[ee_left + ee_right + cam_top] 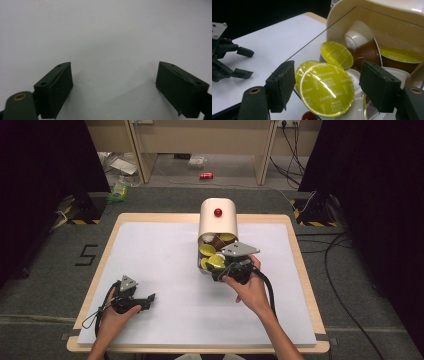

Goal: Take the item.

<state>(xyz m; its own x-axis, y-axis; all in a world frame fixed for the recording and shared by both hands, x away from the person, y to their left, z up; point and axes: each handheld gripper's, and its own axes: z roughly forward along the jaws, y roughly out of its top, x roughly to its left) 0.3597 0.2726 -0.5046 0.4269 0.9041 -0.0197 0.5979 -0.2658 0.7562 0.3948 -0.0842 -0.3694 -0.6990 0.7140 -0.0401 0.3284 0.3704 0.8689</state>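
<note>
A cream canister (218,222) with a red knob (218,212) lies on its side at the back middle of the white mat (160,255). Its clear front (317,42) shows several coffee capsules (210,253), yellow-lidded, brown and white. My right gripper (220,271) is at the canister's mouth. In the right gripper view its jaws (327,86) stand on either side of a yellow-lidded cappuccino capsule (327,93), with a thin gap showing at each pad. My left gripper (148,300) rests on the mat at the front left, open, with only bare mat between its jaws (115,82).
The mat covers a wooden table (300,270) with grey floor around it. A small dark red ball (309,116) lies just below the capsule in the right gripper view. The left gripper (247,62) also shows far off in that view.
</note>
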